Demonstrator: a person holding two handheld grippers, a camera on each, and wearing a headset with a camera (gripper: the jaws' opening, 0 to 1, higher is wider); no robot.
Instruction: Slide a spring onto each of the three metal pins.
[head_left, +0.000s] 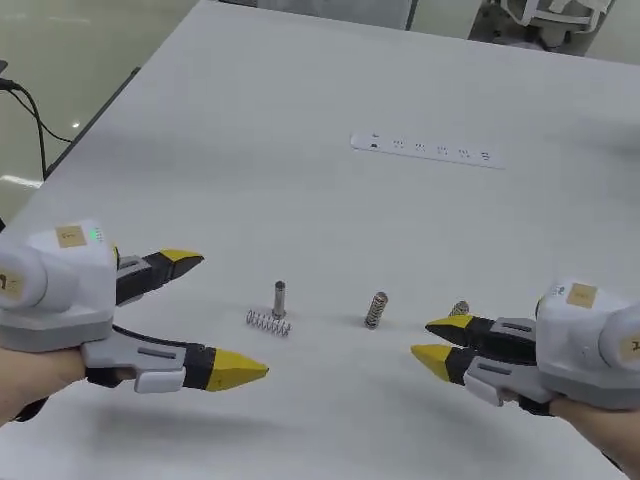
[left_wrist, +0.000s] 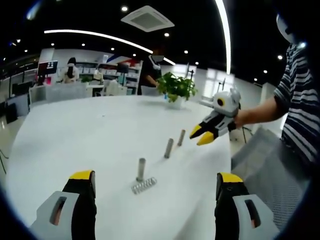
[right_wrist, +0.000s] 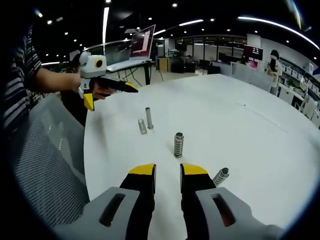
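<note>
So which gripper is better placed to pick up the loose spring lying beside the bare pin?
Left. The left gripper is wide open with the loose spring and bare pin just ahead of its jaws. The right gripper, jaws narrowly apart, sits by the farthest sprung pin.

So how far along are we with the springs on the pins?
Two pins already wear springs: the middle pin and the right pin. Nothing in hand: left gripper and right gripper hold nothing. Left: the loose spring lying beside the bare pin.
</note>
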